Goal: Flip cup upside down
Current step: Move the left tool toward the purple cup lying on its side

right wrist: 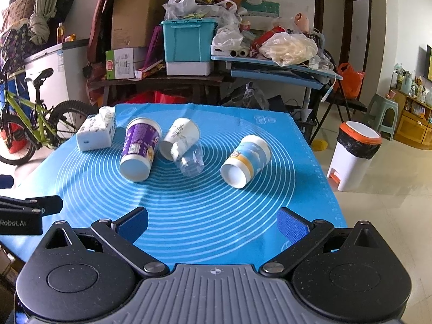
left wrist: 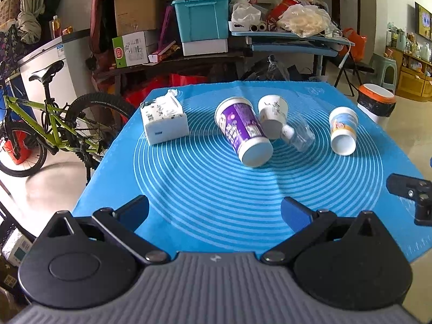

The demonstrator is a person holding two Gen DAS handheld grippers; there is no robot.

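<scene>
We see the blue cup (right wrist: 245,160) on its side right of the purple cup (right wrist: 139,149), base toward the nearer right tongs (right wrist: 213,224); both right and left tongs (left wrist: 214,212) gape wide, empty.

We see a smooth blue mat (right wrist: 189,216) printed with pale rings, slightly sheeny. At its centre a clear plastic cup (right wrist: 191,159) looks glossy. Just left of that cup lie a white paper cup (right wrist: 181,135) and a purple printed cup (right wrist: 139,148), both matt. Right of it, a blue-and-white paper cup (right wrist: 245,160) looks faintly glossy.
</scene>
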